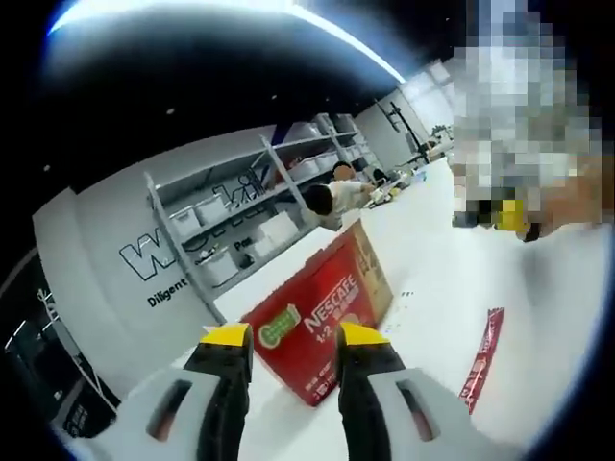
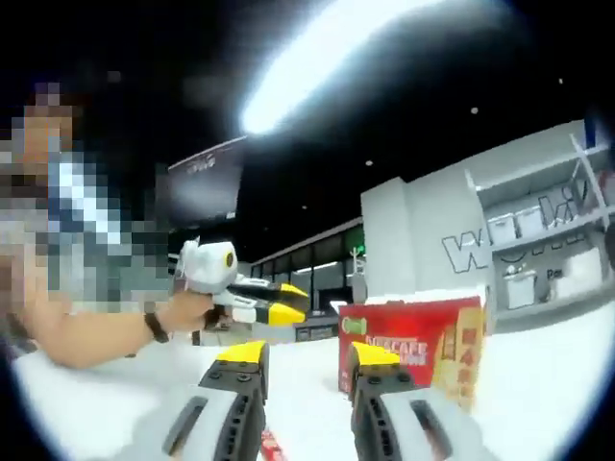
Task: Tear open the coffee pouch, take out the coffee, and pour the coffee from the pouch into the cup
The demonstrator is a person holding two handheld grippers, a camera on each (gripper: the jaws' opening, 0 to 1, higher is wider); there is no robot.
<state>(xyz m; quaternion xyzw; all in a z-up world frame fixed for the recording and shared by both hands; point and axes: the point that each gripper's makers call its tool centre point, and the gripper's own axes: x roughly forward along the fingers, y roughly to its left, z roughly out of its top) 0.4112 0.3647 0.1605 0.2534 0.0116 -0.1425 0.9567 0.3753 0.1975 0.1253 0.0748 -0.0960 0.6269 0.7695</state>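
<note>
Coffee pouch (image 1: 483,357), one red sachet, flat on white table (image 1: 432,269), right of left gripper (image 1: 294,338) and apart from its jaws. One red Nescafe box (image 1: 322,322) upright just beyond those yellow-tipped jaws, parted with nothing between them. Right gripper (image 2: 306,354) likewise spread and empty, same box (image 2: 413,351) ahead and slightly right (a red scrap at bottom edge, too small to identify). Left gripper (image 2: 288,303) also seen from right gripper view, held in a hand (image 2: 187,312), opening unclear from there.
</note>
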